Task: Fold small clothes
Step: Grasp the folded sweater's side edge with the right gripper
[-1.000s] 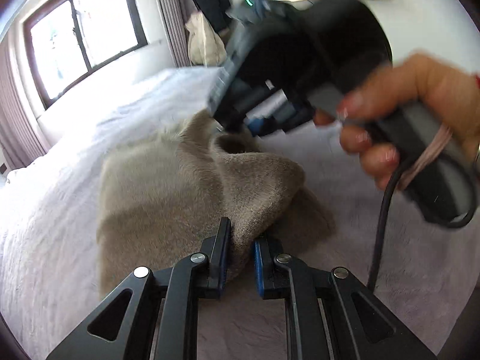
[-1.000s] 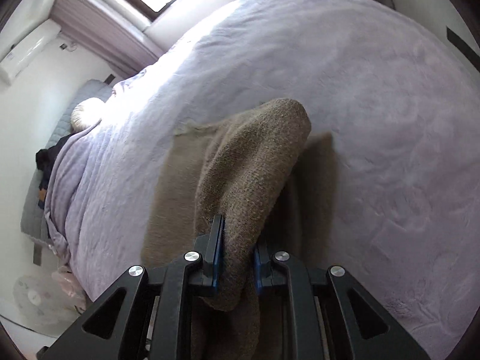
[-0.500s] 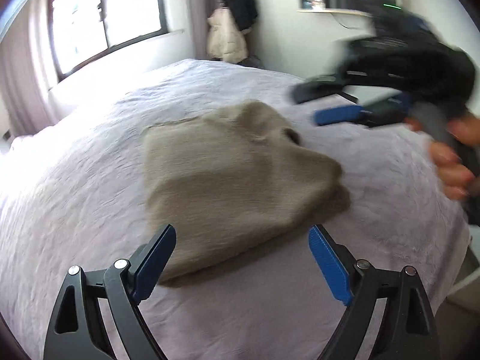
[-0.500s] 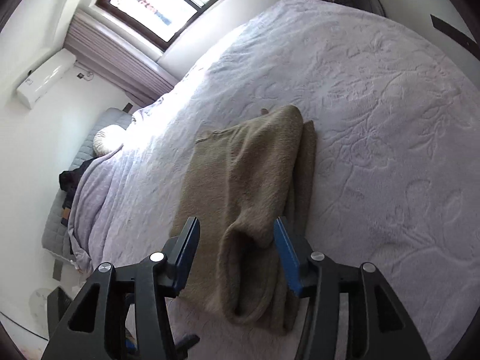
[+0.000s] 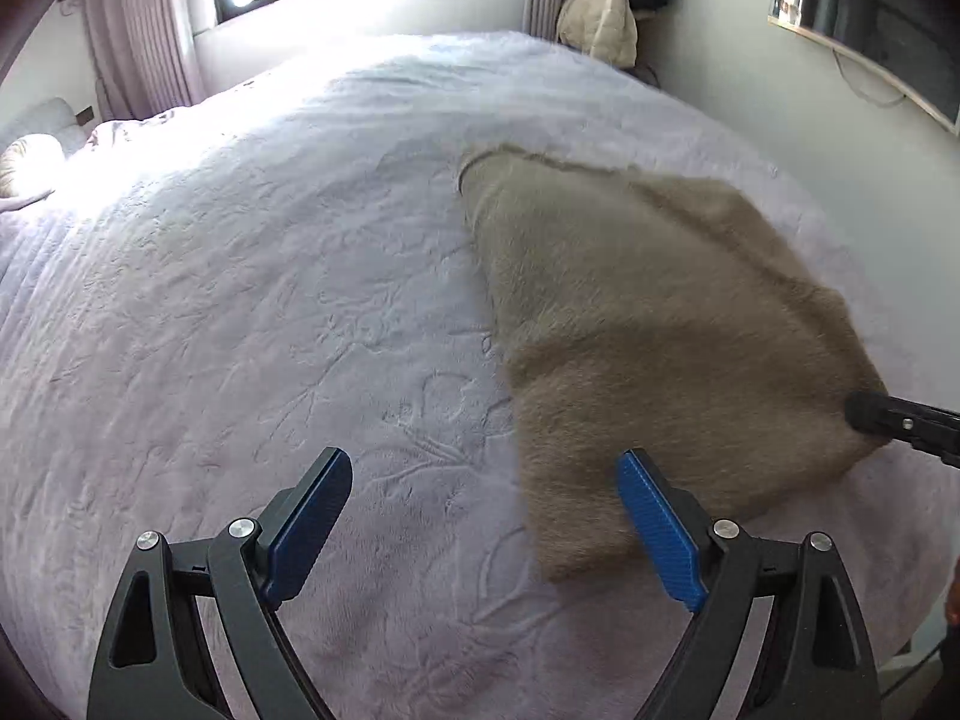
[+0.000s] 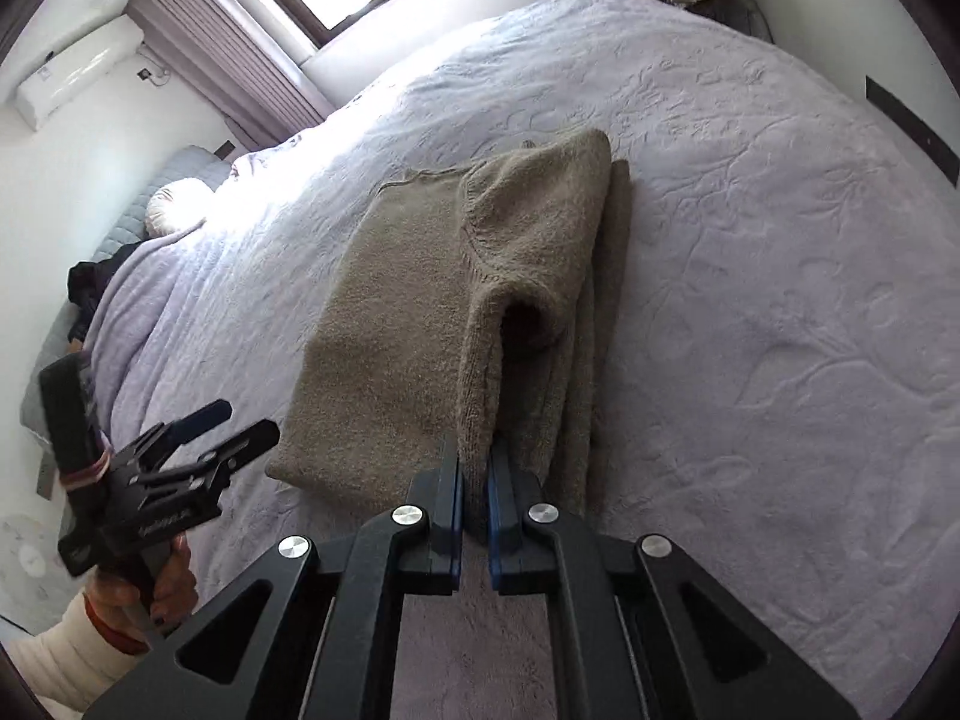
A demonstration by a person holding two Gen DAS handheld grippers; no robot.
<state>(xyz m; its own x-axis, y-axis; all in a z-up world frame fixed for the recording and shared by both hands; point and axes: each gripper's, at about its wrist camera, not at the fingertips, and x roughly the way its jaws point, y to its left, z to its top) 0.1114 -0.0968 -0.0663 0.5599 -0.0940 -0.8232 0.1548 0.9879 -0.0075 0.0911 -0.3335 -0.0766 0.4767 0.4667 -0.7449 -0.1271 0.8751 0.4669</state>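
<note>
1. The bed (image 5: 252, 300), under a pale lilac embossed cover, carries everything. It runs from a pillow end near the window down to the near edge, where both tools work. A soft, broad surface like this gives room to lay a garment flat.

2. The sweater (image 6: 420, 312), a fuzzy taupe knit, lies towards the bed's near edge, partly folded. In the right wrist view its body is flat and one side is doubled over into a thicker ridge, with a sleeve opening gaping near the middle. In the left wrist view it sits right of centre, its lower hem closest to the bed's near edge.

3. The right tool (image 6: 474, 498) is closed to a narrow gap with a strip of the sweater's knit pinched between its blue pads. It seems to have the near end of the doubled-over part, probably to carry or tuck that layer across the body.

4. The left tool (image 5: 486, 516) is spread wide and grips nothing. It hangs just above the cover, with one pad beside the sweater's lower hem and the other over bare cover. My guess is that it is lining up on that hem corner, to lift it in step with the other side.

5. Judging by the single doubled side, the fold is about midway, with at least one more turn needed.
</note>
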